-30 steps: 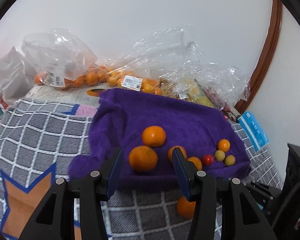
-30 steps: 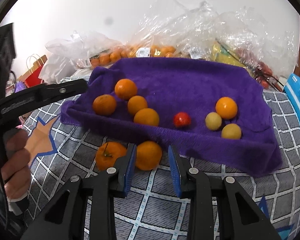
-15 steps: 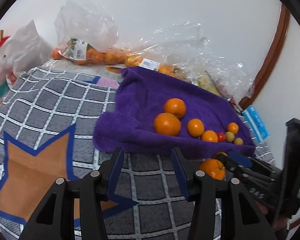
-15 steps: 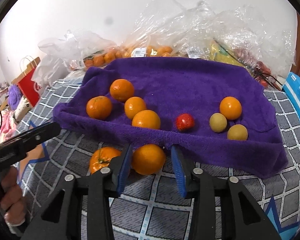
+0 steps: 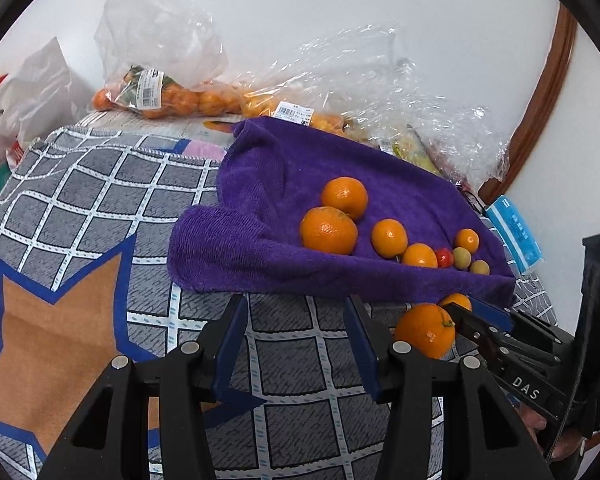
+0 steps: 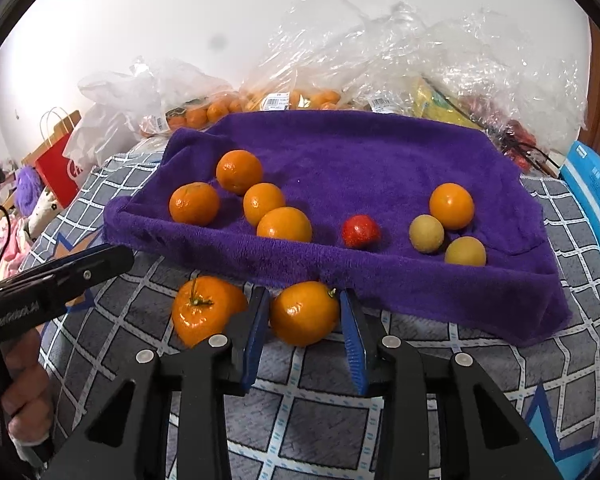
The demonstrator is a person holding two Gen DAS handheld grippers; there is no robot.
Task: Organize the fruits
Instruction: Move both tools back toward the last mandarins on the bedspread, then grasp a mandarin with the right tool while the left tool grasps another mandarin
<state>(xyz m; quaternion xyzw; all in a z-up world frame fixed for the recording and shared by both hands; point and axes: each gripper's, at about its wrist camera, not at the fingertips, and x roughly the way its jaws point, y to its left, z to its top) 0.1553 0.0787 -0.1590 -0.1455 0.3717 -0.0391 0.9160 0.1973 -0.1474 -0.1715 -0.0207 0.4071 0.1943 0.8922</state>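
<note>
Two grippers are in view, each held by a person over a grey checked blanket (image 6: 320,408). Nearest, the right gripper (image 6: 304,334) has an orange (image 6: 304,318) between its blue pads (image 6: 354,344); the jaws are closing on it, with the left pad against the fruit and the right pad at its edge. Whether both pads press firmly cannot be told. A second orange with a stem (image 6: 198,312) lies on the blanket just beside the left pad. The left gripper (image 5: 296,344) hangs over bare blanket with its jaws apart and nothing between them; seen from the right wrist, a hand (image 6: 24,392) holds its handle.

Beyond both lies a purple towel (image 6: 360,152), its near edge just behind the two loose oranges. On the towel sit four oranges in a cluster at the left (image 6: 260,204), a red fruit (image 6: 360,232) in the middle, and at the right one orange (image 6: 451,205) beside two yellowish round fruits (image 6: 426,234).

Farthest, against the white wall, are clear plastic bags (image 6: 380,60) holding more oranges, a red paper bag (image 6: 58,164) at the left, and a blue packet (image 6: 596,192) at the right
</note>
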